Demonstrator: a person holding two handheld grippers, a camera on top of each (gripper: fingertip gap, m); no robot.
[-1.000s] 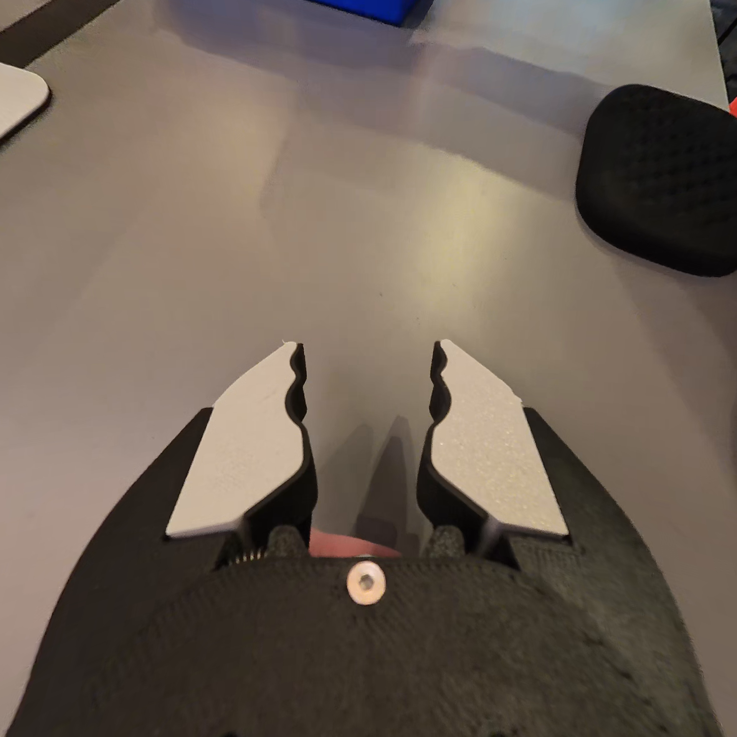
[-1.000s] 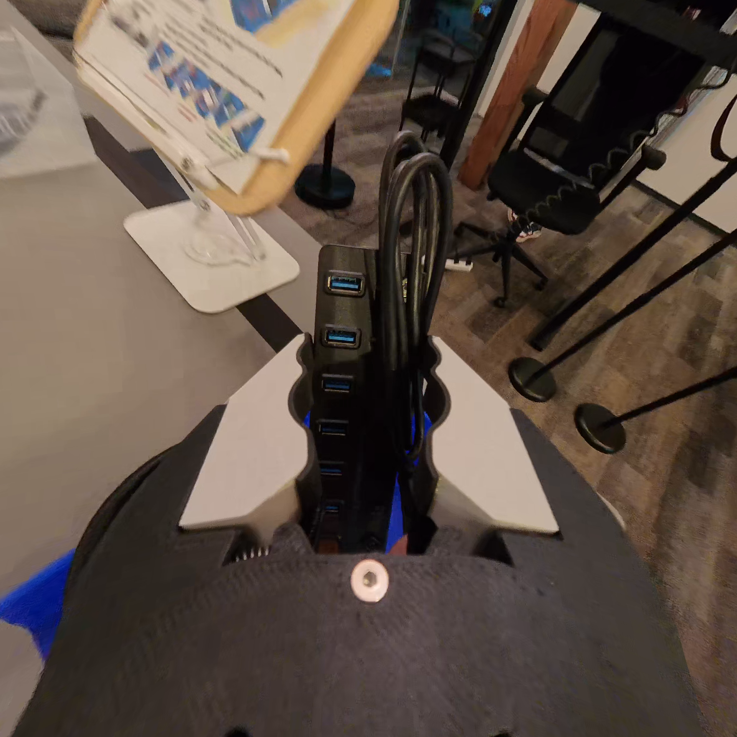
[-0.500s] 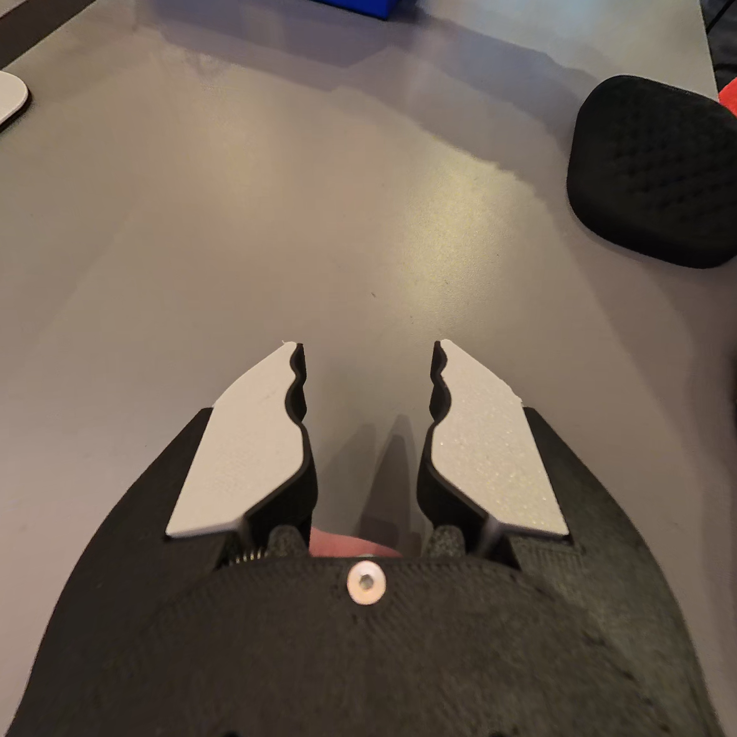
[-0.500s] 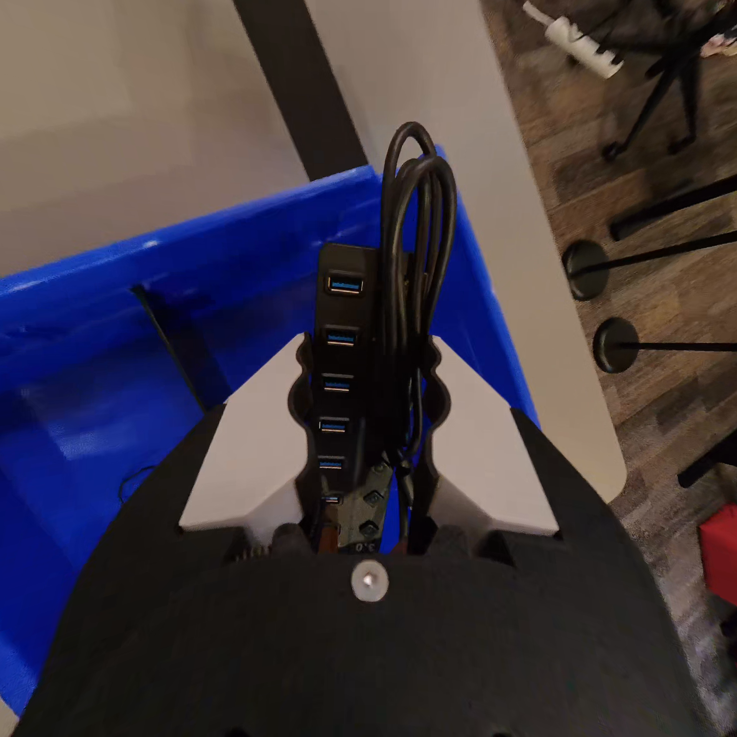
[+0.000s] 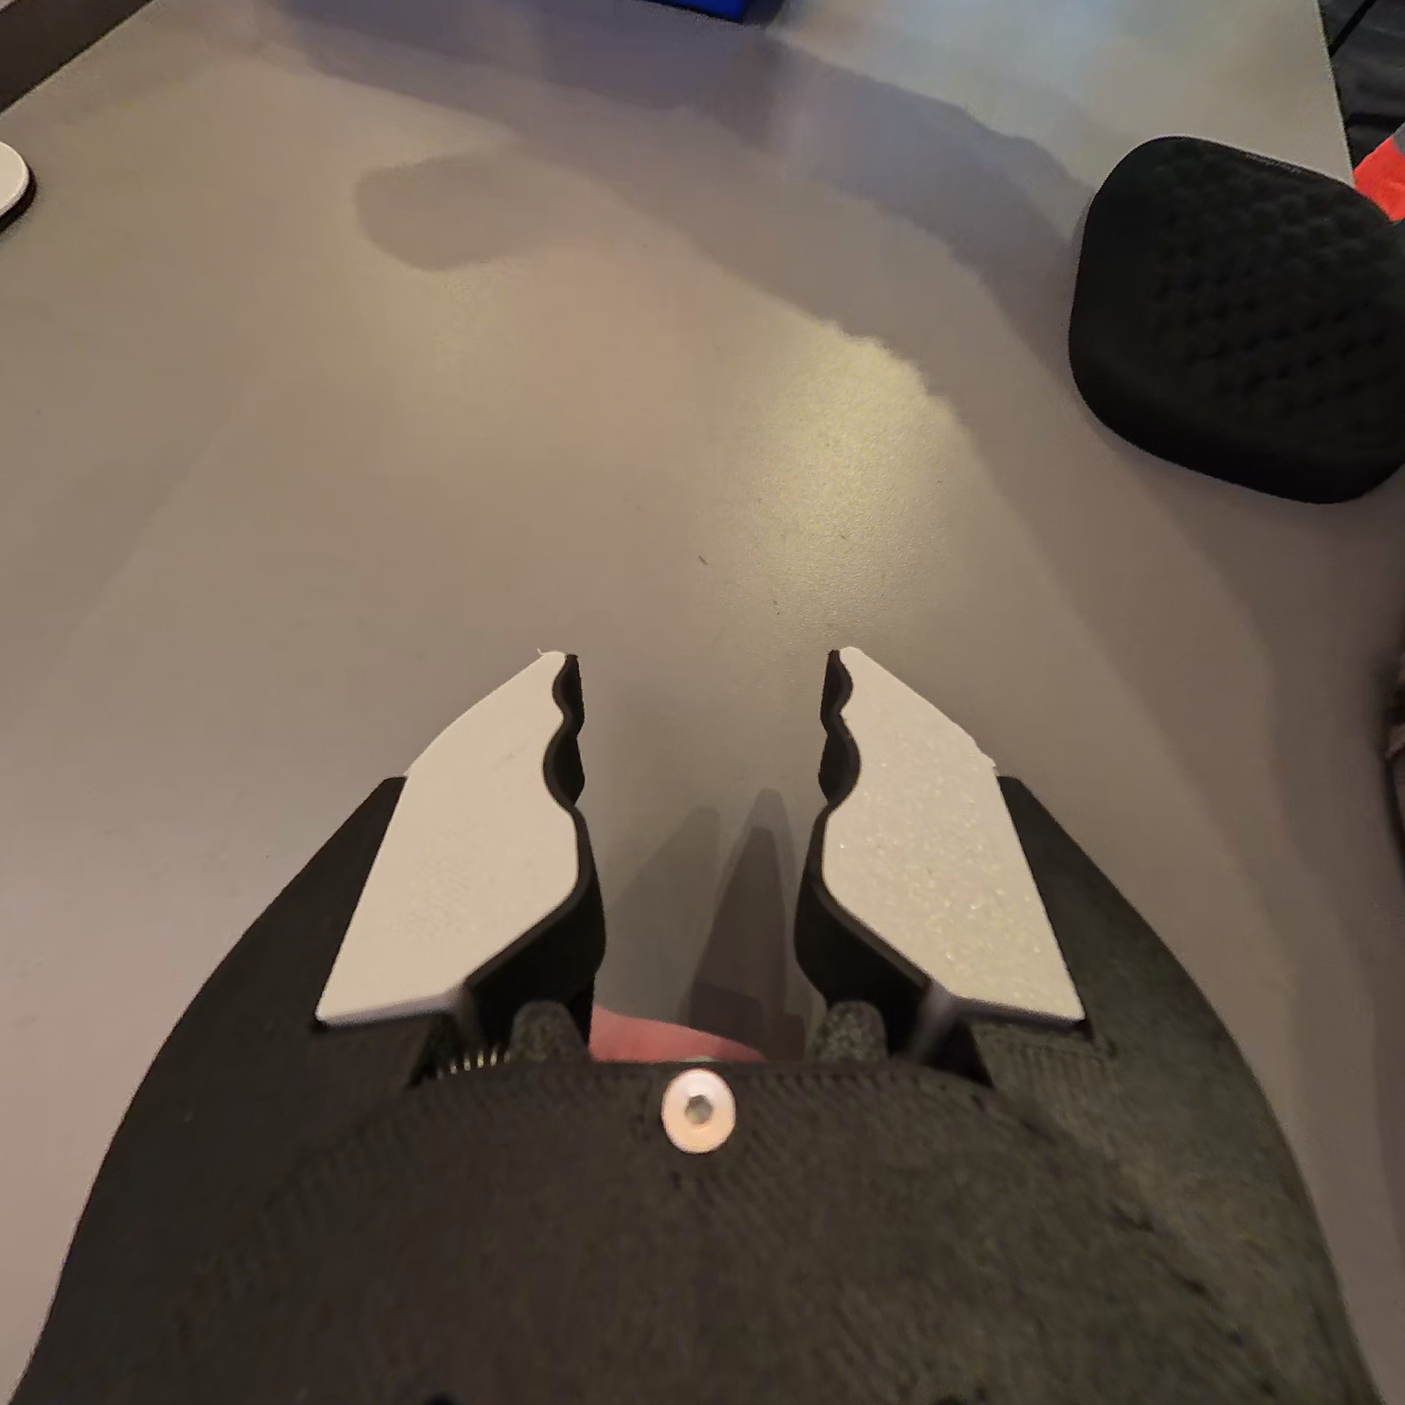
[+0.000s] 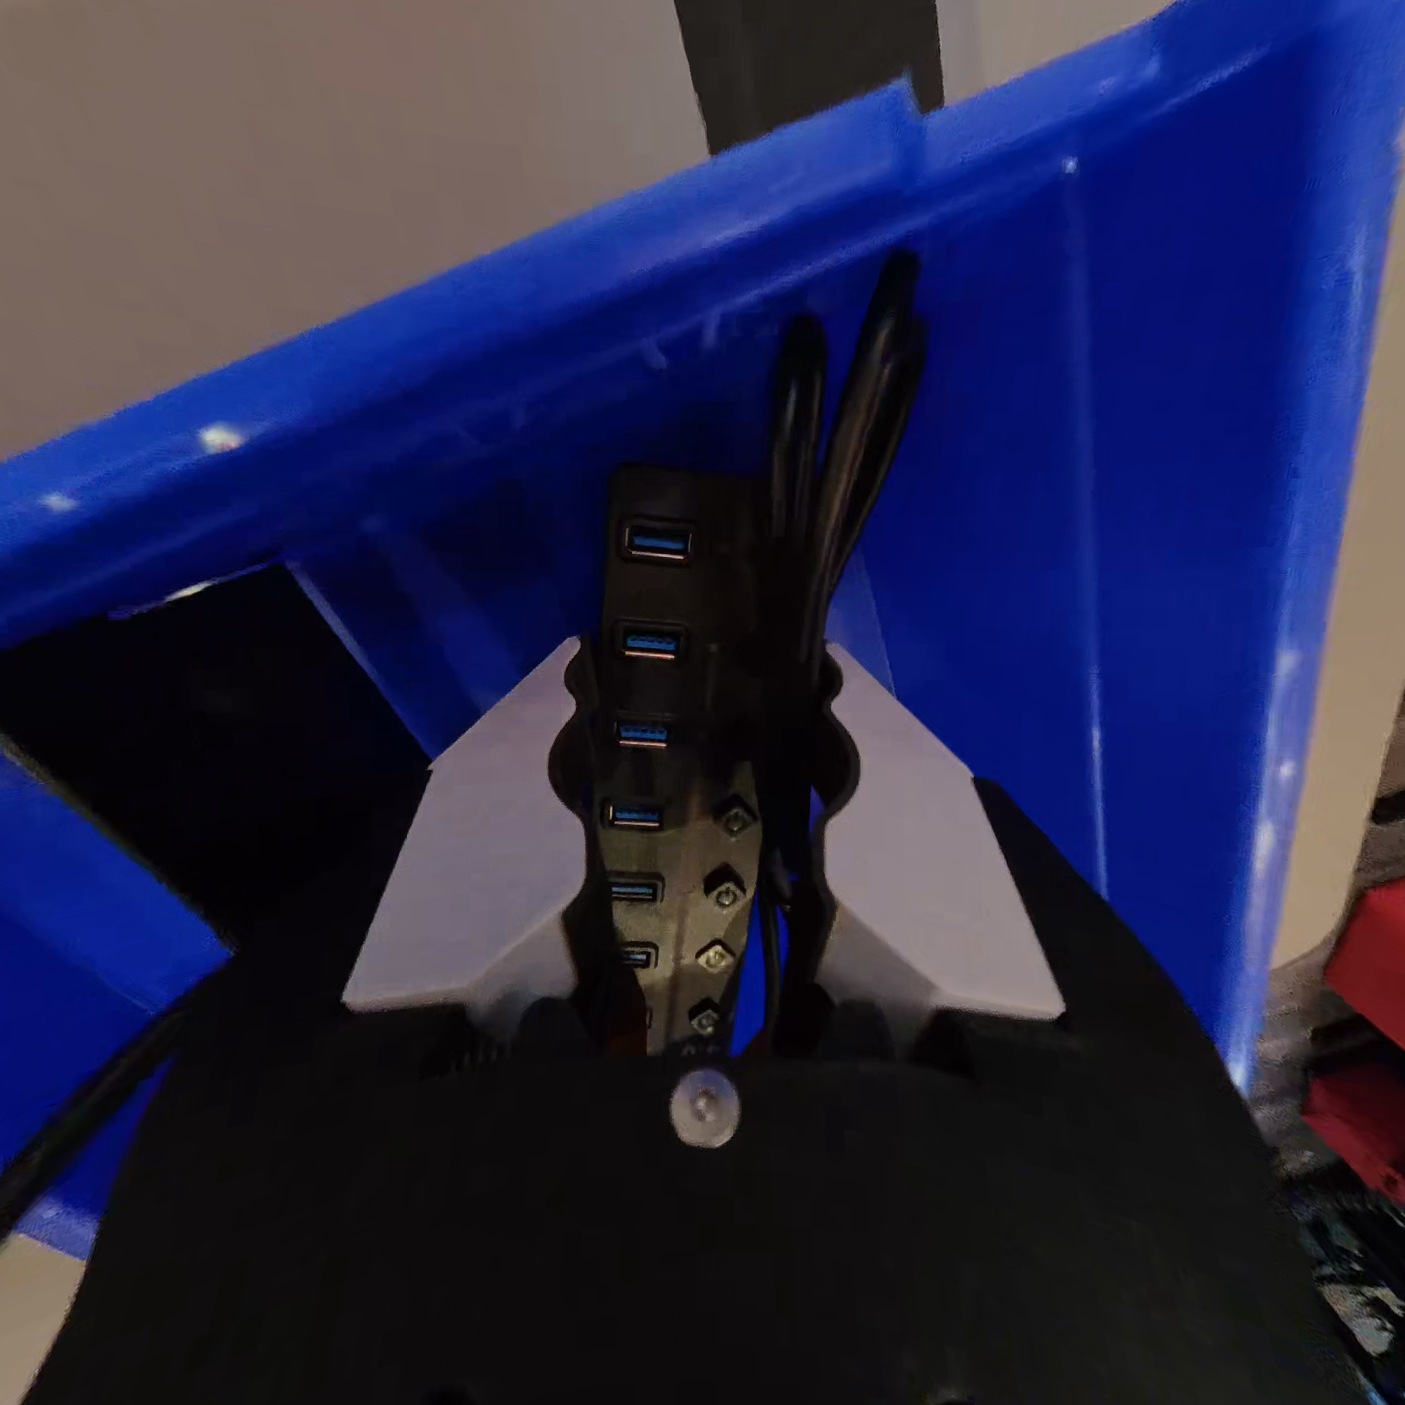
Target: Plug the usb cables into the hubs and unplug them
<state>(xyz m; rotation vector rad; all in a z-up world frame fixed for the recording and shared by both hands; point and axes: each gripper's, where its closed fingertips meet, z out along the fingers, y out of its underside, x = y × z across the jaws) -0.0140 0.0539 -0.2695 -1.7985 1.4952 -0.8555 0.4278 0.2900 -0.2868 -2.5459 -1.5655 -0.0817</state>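
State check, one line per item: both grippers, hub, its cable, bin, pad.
Left gripper: open, empty, over the grey table.
Right gripper: shut on the black multi-port USB hub and its cable.
Black multi-port USB hub: held lengthwise between the fingers, visible ports empty.
Black bundled cable: looped, pinched beside the hub.
Blue plastic bin: open-topped, right behind the hub.
Black textured pad: lying flat on the table.
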